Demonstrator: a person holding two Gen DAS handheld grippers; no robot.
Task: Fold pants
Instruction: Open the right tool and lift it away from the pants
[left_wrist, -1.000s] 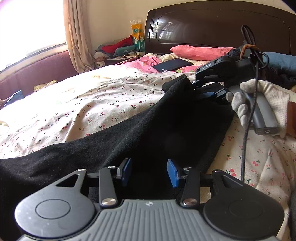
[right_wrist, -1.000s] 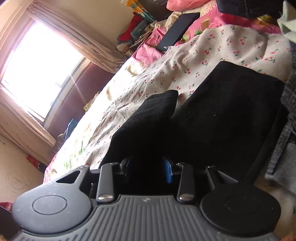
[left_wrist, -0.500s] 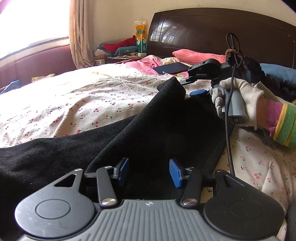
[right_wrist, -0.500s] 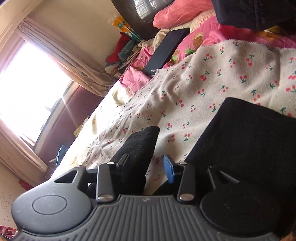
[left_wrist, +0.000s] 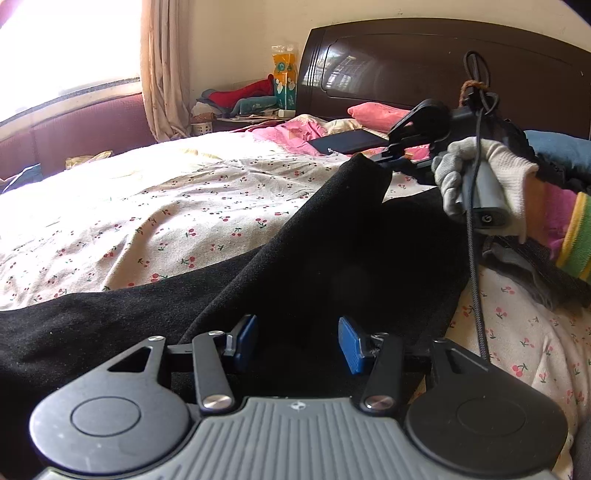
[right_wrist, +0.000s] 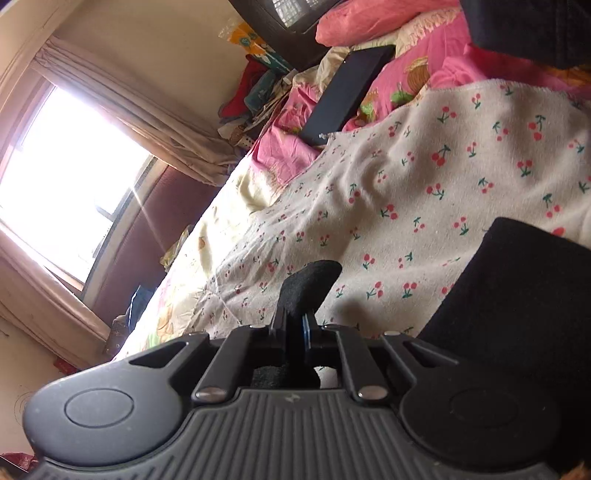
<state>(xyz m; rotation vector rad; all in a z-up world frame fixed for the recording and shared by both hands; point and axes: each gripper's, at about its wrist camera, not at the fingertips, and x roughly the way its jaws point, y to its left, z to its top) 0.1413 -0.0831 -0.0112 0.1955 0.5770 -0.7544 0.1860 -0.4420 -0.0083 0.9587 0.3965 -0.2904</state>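
Both grippers are on the black pants (left_wrist: 332, 236), but only one grips. Half a second ago the right gripper (right_wrist: 295, 328) had its fingers apart around the raised corner; now they have pinched onto that fold, which pokes up at the frame's centre. The left gripper (left_wrist: 297, 341) remains wide, its blue pads (left_wrist: 246, 341) spread over cloth at lower centre. The pants lie across the cherry-print bedsheet (left_wrist: 155, 206). With one corner secured, the fold-over looks ready once the left closes.

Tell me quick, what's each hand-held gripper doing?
Left hand-held gripper: open, holding nothing, black pants under it.
Right hand-held gripper: closed on the pants.
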